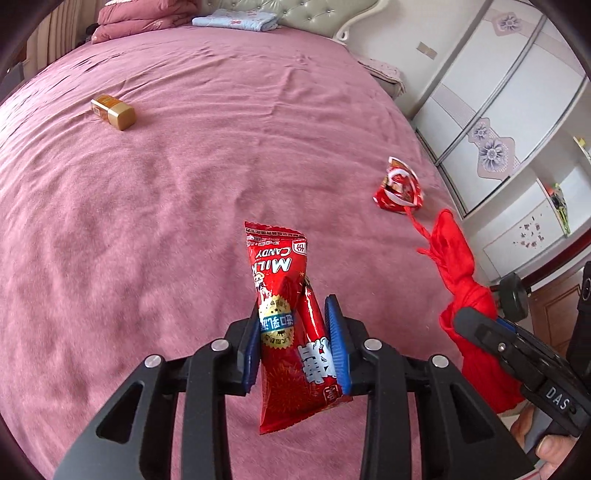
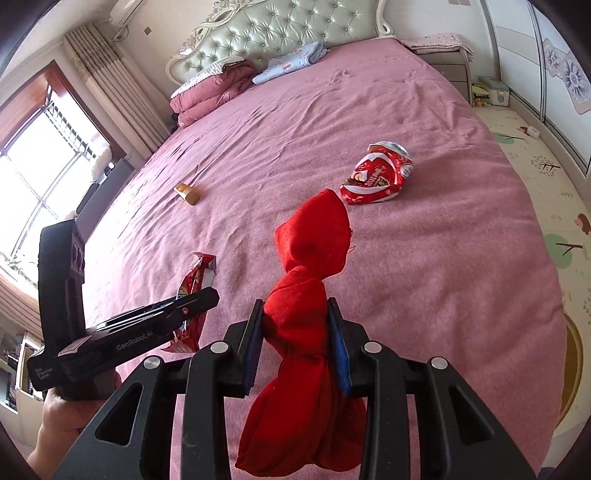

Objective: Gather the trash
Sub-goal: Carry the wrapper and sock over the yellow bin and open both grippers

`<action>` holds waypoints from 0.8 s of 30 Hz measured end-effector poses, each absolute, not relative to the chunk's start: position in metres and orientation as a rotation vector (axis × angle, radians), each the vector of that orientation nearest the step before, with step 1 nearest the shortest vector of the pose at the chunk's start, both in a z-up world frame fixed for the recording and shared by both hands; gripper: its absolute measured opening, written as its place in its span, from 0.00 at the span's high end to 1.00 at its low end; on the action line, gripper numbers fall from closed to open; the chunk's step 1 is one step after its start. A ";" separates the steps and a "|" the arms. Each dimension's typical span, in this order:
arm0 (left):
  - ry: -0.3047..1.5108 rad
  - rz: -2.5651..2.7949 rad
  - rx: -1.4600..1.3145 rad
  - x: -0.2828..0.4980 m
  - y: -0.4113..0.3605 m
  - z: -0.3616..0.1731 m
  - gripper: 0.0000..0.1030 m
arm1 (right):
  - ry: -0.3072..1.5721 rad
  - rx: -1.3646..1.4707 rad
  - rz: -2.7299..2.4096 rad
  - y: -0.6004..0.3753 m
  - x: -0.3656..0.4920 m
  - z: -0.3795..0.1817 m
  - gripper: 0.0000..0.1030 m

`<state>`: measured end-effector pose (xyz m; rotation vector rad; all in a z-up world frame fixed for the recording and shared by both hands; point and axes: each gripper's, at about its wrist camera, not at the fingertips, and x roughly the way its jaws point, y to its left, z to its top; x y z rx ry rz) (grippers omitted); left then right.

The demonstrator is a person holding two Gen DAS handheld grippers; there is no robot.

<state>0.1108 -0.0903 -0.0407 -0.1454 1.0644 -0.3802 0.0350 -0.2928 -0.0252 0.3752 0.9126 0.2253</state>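
My left gripper [image 1: 295, 328] is shut on a red milk candy wrapper [image 1: 284, 295] and holds it above the pink bed [image 1: 166, 203]. My right gripper [image 2: 295, 332] is shut on a red cloth bag [image 2: 310, 258], bunched and twisted between the pads. The bag also shows in the left wrist view [image 1: 461, 280], with the right gripper [image 1: 517, 347] around it. The wrapper [image 2: 195, 280] and left gripper [image 2: 147, 325] show in the right wrist view. A crumpled red and white snack packet [image 1: 399, 188] [image 2: 376, 177] lies on the bed ahead. A small gold box [image 1: 114, 110] [image 2: 186, 192] lies farther off to the left.
Folded pink quilts [image 2: 210, 92] and a blue folded cloth [image 2: 291, 62] lie by the tufted headboard [image 2: 280, 33]. A white wardrobe [image 1: 498, 110] stands to the right of the bed. A patterned floor mat [image 2: 535, 184] lies beside the bed. A window [image 2: 44, 155] is at left.
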 end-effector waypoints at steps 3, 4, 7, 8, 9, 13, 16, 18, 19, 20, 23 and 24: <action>1.063 -0.434 -0.140 0.089 -0.107 -0.035 0.68 | 0.906 0.379 0.205 -0.305 0.016 -0.024 0.69; 1.062 -0.447 -0.136 0.084 -0.112 -0.033 0.68 | 0.904 0.380 0.199 -0.311 0.010 -0.024 0.69; 1.060 -0.492 -0.109 0.067 -0.134 -0.029 0.68 | 0.898 0.399 0.173 -0.328 -0.007 -0.025 0.69; 1.061 -0.509 -0.098 0.062 -0.142 -0.029 0.68 | 0.895 0.412 0.168 -0.334 -0.013 -0.025 0.69; 1.062 -0.523 -0.087 0.057 -0.149 -0.028 0.68 | 0.893 0.421 0.162 -0.339 -0.018 -0.026 0.69; 1.072 -0.576 -0.052 0.043 -0.181 -0.029 0.68 | 0.885 0.442 0.134 -0.363 -0.037 -0.028 0.69; 1.082 -0.625 -0.039 0.033 -0.204 -0.029 0.68 | 0.872 0.455 0.101 -0.383 -0.053 -0.029 0.69; 1.095 -0.661 -0.034 0.027 -0.221 -0.031 0.68 | 0.862 0.466 0.074 -0.398 -0.063 -0.029 0.69; 1.092 -0.668 -0.015 0.023 -0.231 -0.031 0.68 | 0.858 0.473 0.060 -0.406 -0.067 -0.029 0.69; 1.094 -0.682 0.001 0.021 -0.240 -0.031 0.68 | 0.854 0.482 0.045 -0.414 -0.072 -0.030 0.69; 1.114 -0.721 0.017 0.017 -0.264 -0.033 0.68 | 0.848 0.495 0.003 -0.435 -0.085 -0.032 0.69; 1.124 -0.736 0.017 0.016 -0.273 -0.034 0.68 | 0.846 0.499 -0.010 -0.442 -0.089 -0.033 0.69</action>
